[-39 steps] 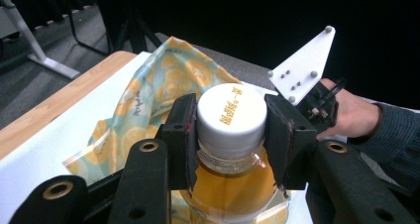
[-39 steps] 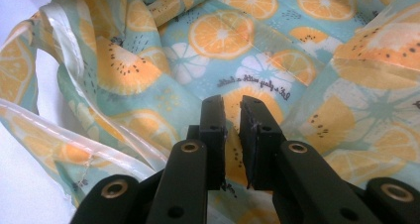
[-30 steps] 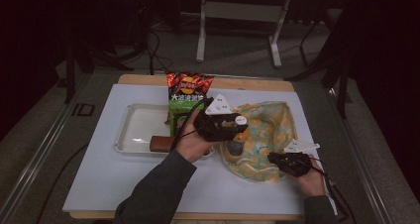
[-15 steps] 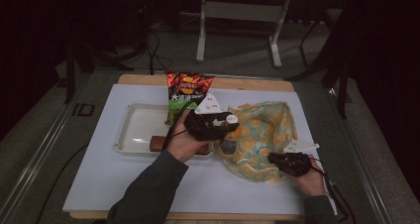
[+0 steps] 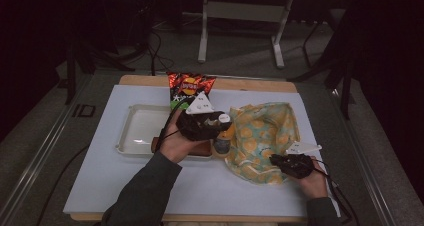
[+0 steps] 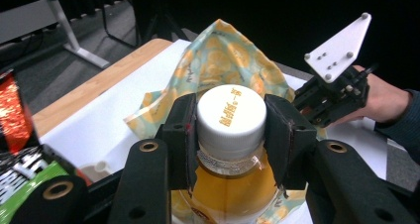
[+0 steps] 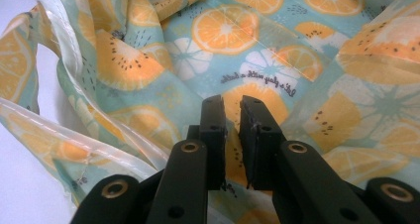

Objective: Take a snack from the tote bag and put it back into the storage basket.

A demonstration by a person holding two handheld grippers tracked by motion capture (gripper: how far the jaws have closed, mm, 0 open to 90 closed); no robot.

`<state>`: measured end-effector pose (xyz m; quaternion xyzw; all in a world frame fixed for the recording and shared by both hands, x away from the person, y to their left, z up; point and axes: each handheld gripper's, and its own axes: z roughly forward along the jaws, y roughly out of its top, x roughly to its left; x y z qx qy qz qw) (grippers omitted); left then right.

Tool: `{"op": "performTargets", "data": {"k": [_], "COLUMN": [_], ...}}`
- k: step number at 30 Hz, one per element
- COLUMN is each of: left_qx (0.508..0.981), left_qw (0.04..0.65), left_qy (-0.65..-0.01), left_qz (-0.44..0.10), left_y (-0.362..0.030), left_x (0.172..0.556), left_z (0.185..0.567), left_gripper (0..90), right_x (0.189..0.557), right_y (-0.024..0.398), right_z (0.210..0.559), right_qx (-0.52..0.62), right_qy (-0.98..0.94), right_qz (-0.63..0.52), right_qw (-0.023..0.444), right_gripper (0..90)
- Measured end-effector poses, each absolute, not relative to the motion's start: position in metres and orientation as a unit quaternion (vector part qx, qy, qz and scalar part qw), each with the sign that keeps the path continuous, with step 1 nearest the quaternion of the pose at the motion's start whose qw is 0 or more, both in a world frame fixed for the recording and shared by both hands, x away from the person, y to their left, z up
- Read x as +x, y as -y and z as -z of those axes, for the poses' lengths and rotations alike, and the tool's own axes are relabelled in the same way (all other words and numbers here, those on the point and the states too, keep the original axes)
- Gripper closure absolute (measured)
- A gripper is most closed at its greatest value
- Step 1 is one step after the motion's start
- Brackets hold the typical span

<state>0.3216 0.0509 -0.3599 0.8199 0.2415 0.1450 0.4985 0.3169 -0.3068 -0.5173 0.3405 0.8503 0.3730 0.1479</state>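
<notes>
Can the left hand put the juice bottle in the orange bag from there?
Probably yes. The left hand-held gripper is shut on the juice bottle right beside the bag, and the right hand-held gripper pinches the bag's edge, seemingly holding its mouth open. Nothing lies between them.

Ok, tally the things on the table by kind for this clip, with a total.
Bottles: 1, the orange drink bottle gripped in the left tongs
Bags: 2, the orange-print fabric bag pinched by the right tongs, and the snack bag
Trays: 1, the clear tray
Total: 4
</notes>
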Motion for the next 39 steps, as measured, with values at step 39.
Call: {"op": "performTargets", "data": {"k": [39], "left_qx": [0.802], "left_qw": [0.485], "left_qy": [-0.297], "left_qz": [-0.184], "left_y": [-0.108], "left_x": [0.323], "left_z": [0.366], "left_gripper": [58.4], "right_x": [0.317], "right_y": [0.306], "right_z": [0.518], "right_qx": [0.338], "right_qy": [-0.852], "right_qz": [-0.372], "right_qw": [0.145], "right_gripper": [80.5]}}
